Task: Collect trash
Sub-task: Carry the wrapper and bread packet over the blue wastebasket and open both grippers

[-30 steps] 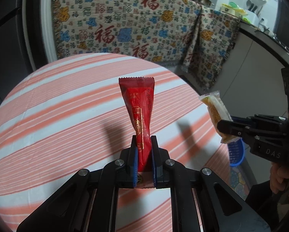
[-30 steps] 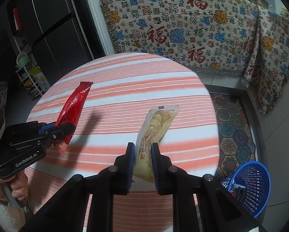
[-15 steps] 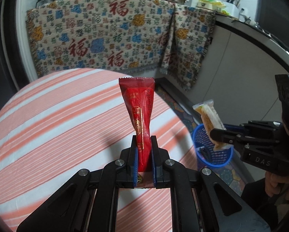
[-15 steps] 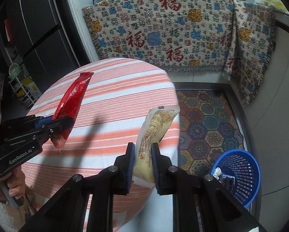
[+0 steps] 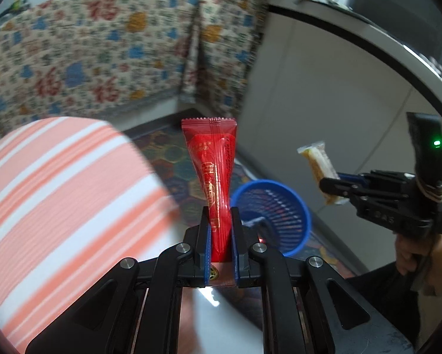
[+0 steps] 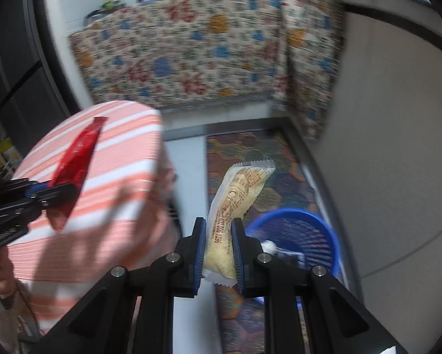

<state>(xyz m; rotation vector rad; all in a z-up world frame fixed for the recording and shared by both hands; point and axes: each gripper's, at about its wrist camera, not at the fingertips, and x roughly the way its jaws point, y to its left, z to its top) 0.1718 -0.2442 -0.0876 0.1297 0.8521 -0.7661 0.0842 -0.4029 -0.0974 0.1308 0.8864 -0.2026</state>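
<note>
Left gripper (image 5: 220, 221) clamped on the lower part of a red wrapper (image 5: 212, 162), held upright with its crimped top end free above the fingers. Right gripper (image 6: 218, 236) likewise closed on a pale yellow wrapper (image 6: 235, 194), pinched near its lower end and leaning up to the right. Both wrappers in the air, off the striped bench (image 5: 58, 183), which lies to the left in both views. Blue basket (image 5: 275, 215) down on the floor beside a patterned rug (image 6: 244, 147), just right of the red wrapper in the left view and just right of the yellow one in the right view; something white already lying inside, too blurred to name.

Step in hand, by the look of it: carrying both pieces of trash across from the bench toward the basket, neither yet above the opening so far as can be told. Next move calls for bringing each gripper over the blue rim and lowering it somewhat, then parting the fingers so the wrapper drops inside. Light, flat film likely to flutter or cling to a pad, so a release close over the opening seems safer than a drop from high up
</note>
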